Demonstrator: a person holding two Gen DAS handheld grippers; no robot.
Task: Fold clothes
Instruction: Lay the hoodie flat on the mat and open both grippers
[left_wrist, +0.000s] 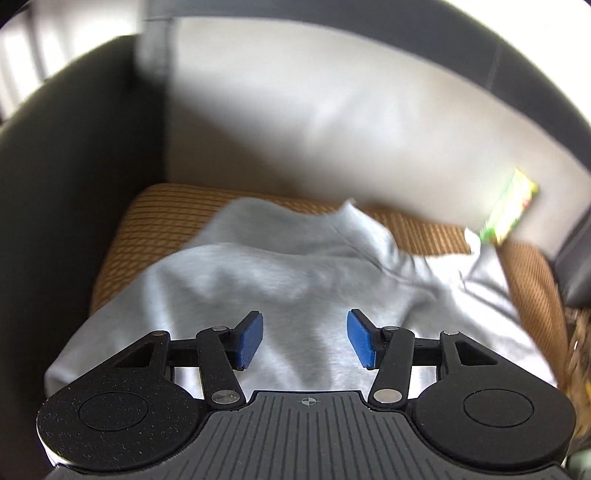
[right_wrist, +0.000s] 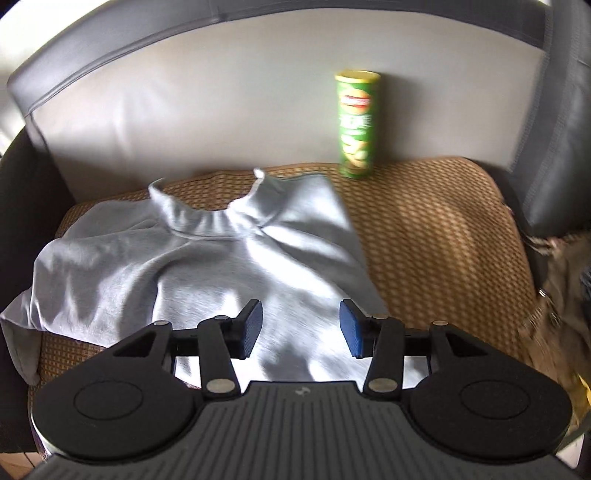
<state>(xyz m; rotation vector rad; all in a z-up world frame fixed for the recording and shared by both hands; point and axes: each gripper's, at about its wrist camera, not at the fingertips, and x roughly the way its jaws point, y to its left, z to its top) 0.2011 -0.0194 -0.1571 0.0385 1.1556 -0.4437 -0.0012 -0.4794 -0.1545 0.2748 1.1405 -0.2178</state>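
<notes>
A light grey sweatshirt (right_wrist: 207, 258) lies rumpled on a sofa seat, its collar (right_wrist: 207, 218) toward the backrest. One sleeve hangs over the seat's front left edge (right_wrist: 22, 332). It also shows in the left wrist view (left_wrist: 280, 280), blurred. My left gripper (left_wrist: 305, 338) is open and empty, hovering over the sweatshirt's lower body. My right gripper (right_wrist: 300, 328) is open and empty, over the sweatshirt's lower right part.
The sofa has a woven brown seat mat (right_wrist: 436, 229), a pale backrest (right_wrist: 207, 110) and dark armrests (left_wrist: 66, 184). A green chip can (right_wrist: 356, 125) stands on the mat against the backrest, right of the collar; it shows blurred in the left wrist view (left_wrist: 511, 206). Brownish clutter (right_wrist: 561, 280) lies at the right.
</notes>
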